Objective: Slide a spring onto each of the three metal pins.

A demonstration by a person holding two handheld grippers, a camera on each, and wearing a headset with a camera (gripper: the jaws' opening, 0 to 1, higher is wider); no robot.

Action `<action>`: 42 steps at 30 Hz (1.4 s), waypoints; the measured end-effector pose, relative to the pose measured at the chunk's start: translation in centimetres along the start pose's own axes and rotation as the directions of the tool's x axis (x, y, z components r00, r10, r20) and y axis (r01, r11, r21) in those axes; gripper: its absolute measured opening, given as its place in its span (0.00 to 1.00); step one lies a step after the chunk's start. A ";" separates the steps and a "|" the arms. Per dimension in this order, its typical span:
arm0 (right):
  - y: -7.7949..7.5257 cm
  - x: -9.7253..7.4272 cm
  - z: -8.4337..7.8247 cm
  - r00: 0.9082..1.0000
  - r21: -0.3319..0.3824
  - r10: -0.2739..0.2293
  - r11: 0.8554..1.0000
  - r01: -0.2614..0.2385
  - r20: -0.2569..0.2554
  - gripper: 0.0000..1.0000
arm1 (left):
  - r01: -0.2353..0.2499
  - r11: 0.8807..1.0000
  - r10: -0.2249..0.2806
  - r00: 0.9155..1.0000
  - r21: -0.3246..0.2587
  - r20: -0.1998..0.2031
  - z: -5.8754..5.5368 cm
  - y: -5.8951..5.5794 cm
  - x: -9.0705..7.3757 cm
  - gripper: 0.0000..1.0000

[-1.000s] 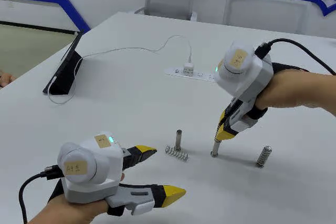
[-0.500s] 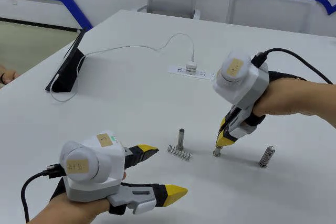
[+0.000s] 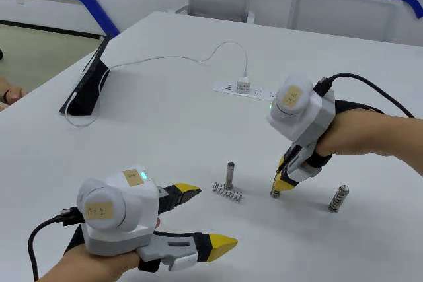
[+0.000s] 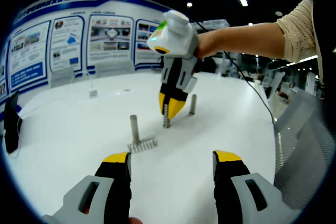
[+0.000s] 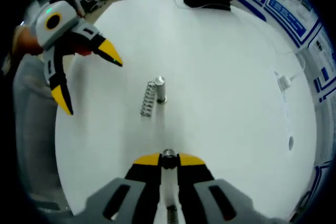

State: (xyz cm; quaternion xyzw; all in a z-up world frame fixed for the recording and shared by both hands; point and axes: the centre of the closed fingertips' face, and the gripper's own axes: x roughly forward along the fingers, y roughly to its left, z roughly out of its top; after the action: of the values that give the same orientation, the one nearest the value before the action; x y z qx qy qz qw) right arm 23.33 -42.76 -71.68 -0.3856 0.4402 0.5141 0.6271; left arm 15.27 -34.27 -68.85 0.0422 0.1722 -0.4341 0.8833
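Right gripper view puts the right gripper [image 5: 169, 160] at bottom centre, its yellow-tipped jaws drawn close on the round top of the gripped pin [image 5: 168, 155], which stands upright on the white table [image 5: 220, 77]. Just above it in the frame stands the bare pin [image 5: 160, 88], with the loose spring [image 5: 148, 99] lying on its side right beside it to the left. In the head view the right gripper [image 3: 283, 183] points steeply down at centre right, the bare pin [image 3: 230, 175] and loose spring [image 3: 227, 193] just left of it, and a third pin wearing a spring [image 3: 338, 198] stands apart at lower right. The left gripper [image 3: 208, 219] hangs at lower left, jaws spread wide and holding nothing, its tips aimed toward the loose spring but clear of it. Farther up the frame a power strip [image 3: 241, 88] lies on the table, with a tablet [image 3: 86, 87] at upper left.
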 end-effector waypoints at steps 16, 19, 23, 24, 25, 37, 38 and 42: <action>0.2 0.6 -0.2 1.000 0.006 0.000 1.000 0.000 -0.004 0.15 | -0.004 1.000 0.004 1.000 -0.006 0.004 -0.1 0.0 -0.1 0.64; 0.1 0.5 -0.1 1.000 0.005 -0.006 1.000 0.006 0.000 0.17 | -0.006 1.000 0.006 1.000 -0.007 0.006 -0.1 0.1 -0.1 0.64; 0.0 0.1 0.1 1.000 0.002 -0.017 1.000 0.017 0.010 0.20 | -0.006 1.000 0.006 1.000 -0.007 0.007 -0.1 0.0 -0.2 0.64; 0.0 0.0 0.2 1.000 0.002 -0.018 1.000 0.018 0.013 0.21 | -0.006 1.000 0.006 1.000 -0.006 0.007 -0.1 0.0 -0.2 0.64; 0.0 0.0 0.3 1.000 0.001 -0.020 1.000 0.020 0.015 0.21 | -0.006 1.000 0.006 1.000 -0.006 0.007 -0.1 0.0 -0.2 0.64; 0.9 -0.8 2.2 0.998 -0.026 -0.032 0.999 0.033 0.050 0.22 | -0.008 1.000 0.008 1.000 0.003 0.011 0.2 0.1 -0.3 0.64; 1.0 -0.8 2.4 0.998 -0.027 -0.030 0.999 0.031 0.054 0.22 | -0.008 1.000 0.008 1.000 0.005 0.011 0.2 0.1 -0.3 0.64; 1.4 -0.5 3.2 0.997 -0.020 -0.023 0.999 0.025 0.072 0.22 | -0.012 1.000 0.012 1.000 0.006 0.013 0.3 0.2 -0.4 0.64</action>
State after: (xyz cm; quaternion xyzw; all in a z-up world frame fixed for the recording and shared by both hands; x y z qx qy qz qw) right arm 22.43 -39.67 -70.26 -0.3787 0.4072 0.5248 0.6445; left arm 15.26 -33.91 -68.47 0.0430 0.1652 -0.4294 0.8869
